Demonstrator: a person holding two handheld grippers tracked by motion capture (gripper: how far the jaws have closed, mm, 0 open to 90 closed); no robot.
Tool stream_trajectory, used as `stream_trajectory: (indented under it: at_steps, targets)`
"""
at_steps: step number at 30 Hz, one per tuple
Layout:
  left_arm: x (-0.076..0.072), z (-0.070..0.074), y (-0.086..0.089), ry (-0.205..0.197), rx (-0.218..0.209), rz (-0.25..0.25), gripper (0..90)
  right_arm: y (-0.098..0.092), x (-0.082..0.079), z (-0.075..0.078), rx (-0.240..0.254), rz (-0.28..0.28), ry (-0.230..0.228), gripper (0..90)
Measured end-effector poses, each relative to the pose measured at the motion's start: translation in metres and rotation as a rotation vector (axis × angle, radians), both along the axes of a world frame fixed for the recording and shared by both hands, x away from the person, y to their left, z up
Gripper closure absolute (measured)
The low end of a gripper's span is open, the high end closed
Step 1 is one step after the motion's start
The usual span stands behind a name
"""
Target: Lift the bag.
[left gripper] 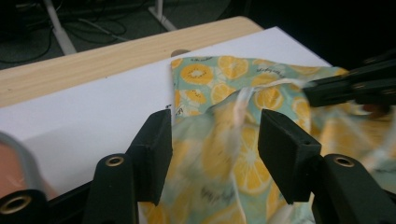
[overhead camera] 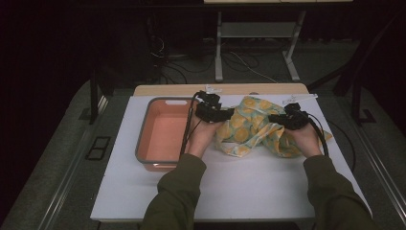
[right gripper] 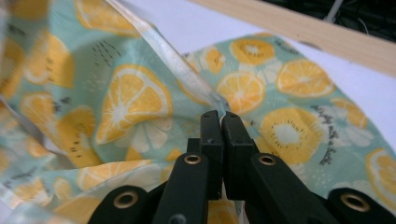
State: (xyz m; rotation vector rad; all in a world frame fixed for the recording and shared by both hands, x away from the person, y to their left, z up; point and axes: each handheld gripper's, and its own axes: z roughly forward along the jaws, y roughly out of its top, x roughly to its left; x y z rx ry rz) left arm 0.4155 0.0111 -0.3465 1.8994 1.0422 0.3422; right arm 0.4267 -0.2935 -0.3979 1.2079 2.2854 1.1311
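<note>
The cloth (overhead camera: pixel 253 127), printed with orange slices, lies crumpled on the white mat (overhead camera: pixel 230 187), its long axis running left to right. The right gripper (overhead camera: pixel 274 118) is clamped on a fold. The left gripper (overhead camera: pixel 230 114) straddles the other edge, jaws half apart, not pressing it.

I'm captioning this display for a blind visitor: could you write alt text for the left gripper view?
Two black jaws of the left gripper stand open over a crumpled cloth, mint green with orange slices, which lies between them on a white mat. The right gripper reaches in from the right edge at the cloth, and a wooden table edge runs behind.
</note>
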Motion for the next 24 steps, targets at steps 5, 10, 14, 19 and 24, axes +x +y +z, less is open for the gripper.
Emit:
stream_trajectory:
  at_steps: [5,10,14,19,24]
  targets:
    - [-0.016,0.007,0.021,-0.017,-0.035,-0.058,34.9,-0.001,0.002,-0.006,0.025,0.000,0.019,81.1]
    - [-0.030,0.007,0.038,-0.034,-0.038,-0.110,31.6,-0.011,-0.004,0.007,0.138,0.020,0.014,65.6]
    - [-0.039,0.003,0.050,-0.050,-0.045,-0.133,29.1,-0.017,-0.012,0.017,0.188,0.046,0.002,54.8]
    - [-0.050,0.001,0.066,-0.064,-0.060,-0.152,26.5,-0.018,-0.025,0.026,0.202,0.085,-0.018,40.9]
    - [-0.066,-0.001,0.083,-0.094,-0.061,-0.177,22.7,-0.016,-0.045,0.032,0.202,0.121,-0.044,29.0]
